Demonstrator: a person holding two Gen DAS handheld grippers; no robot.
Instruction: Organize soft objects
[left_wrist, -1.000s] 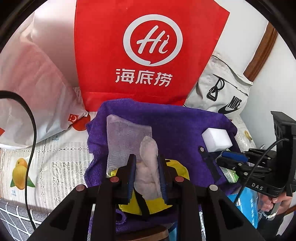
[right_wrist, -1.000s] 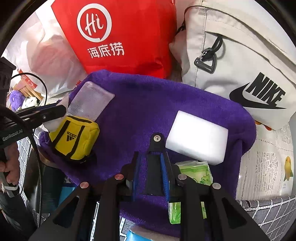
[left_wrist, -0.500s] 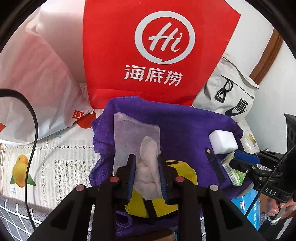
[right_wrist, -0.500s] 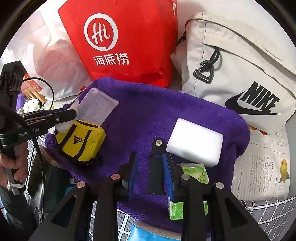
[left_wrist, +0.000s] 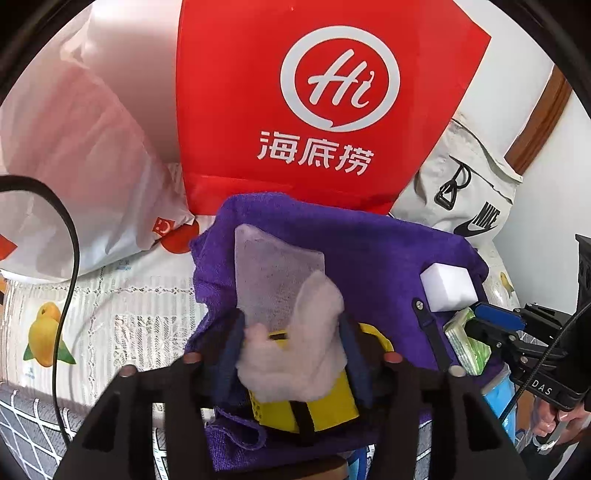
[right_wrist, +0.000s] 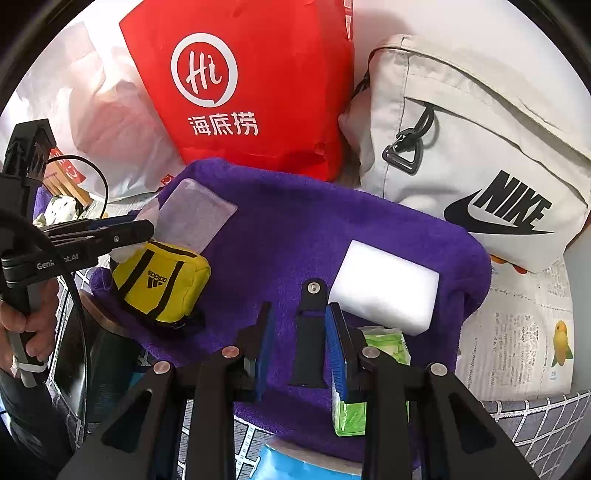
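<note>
A purple towel (left_wrist: 369, 251) (right_wrist: 295, 229) is spread on the table. On it lie a thin gauze sheet (left_wrist: 273, 269) (right_wrist: 192, 214), a yellow adidas pouch (left_wrist: 314, 402) (right_wrist: 162, 280), a white sponge block (left_wrist: 447, 288) (right_wrist: 384, 288), a black strap (right_wrist: 308, 332) and a green tissue pack (right_wrist: 369, 376). My left gripper (left_wrist: 291, 332) is open, with a white cotton wad (left_wrist: 295, 354) lying loose between its fingers, over the pouch. My right gripper (right_wrist: 299, 339) is open, its fingers either side of the black strap.
A red Hi bag (left_wrist: 314, 103) (right_wrist: 251, 85) stands behind the towel. A grey Nike bag (right_wrist: 472, 155) is at the right and a white plastic bag (left_wrist: 74, 147) at the left. A fruit-print cloth (left_wrist: 92, 314) covers the table.
Both grippers have opened. The left one let go of the cotton wad, which spread out over the pouch. The right one released the black strap and drew back slightly.
</note>
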